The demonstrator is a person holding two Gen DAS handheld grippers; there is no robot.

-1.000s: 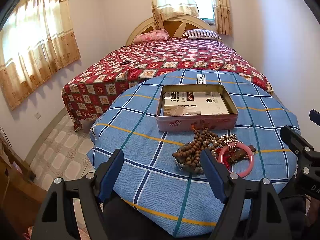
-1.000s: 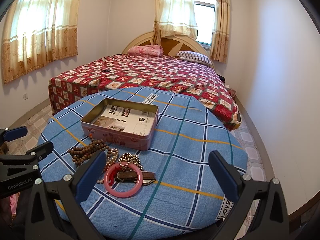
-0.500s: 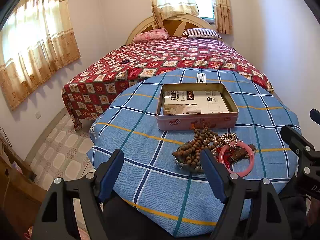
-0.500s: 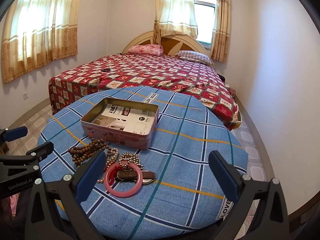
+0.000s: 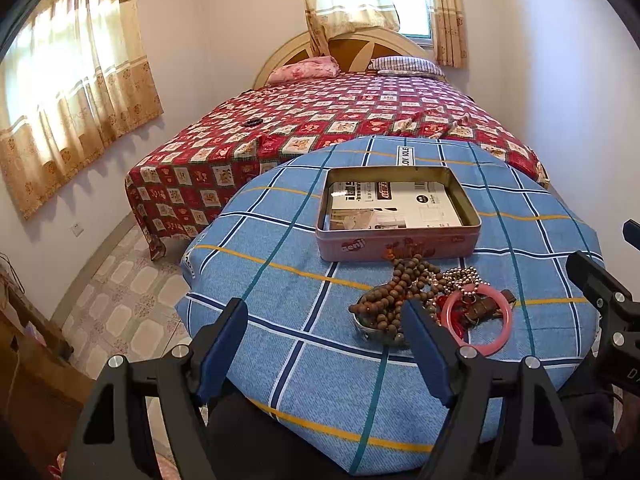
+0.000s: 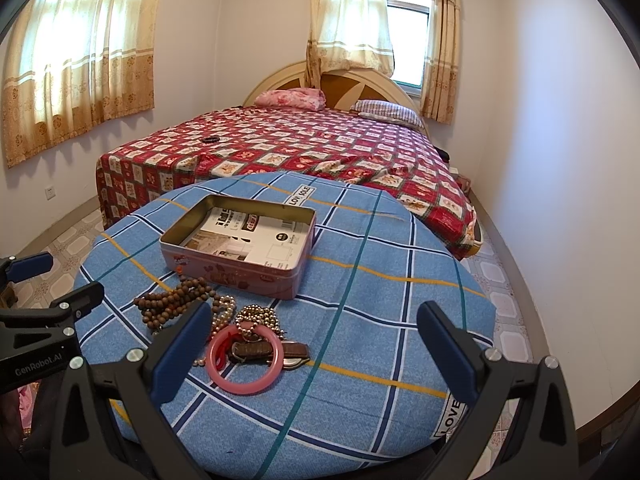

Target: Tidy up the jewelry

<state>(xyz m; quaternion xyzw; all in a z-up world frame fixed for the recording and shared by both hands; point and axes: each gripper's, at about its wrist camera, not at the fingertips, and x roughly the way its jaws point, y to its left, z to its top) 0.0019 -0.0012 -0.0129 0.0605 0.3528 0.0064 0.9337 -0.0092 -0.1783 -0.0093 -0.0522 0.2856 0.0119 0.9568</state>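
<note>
Checked blue cloth (image 6: 360,280) covers the round table; beyond its far edge stands a bed (image 6: 320,148) (red quilt). Left gripper (image 5: 324,344) and right gripper (image 6: 316,348): fingers spread, 2 each, empty.

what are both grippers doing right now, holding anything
Left gripper: open, holding nothing, above the table's near edge.
Right gripper: open, holding nothing.

Domestic bedroom, double bed (image 6: 280,152) with red patchwork cover and pillows (image 6: 290,99), curtained windows (image 6: 76,56), tiled floor (image 5: 120,300), cloth-covered round table (image 6: 380,280)
</note>
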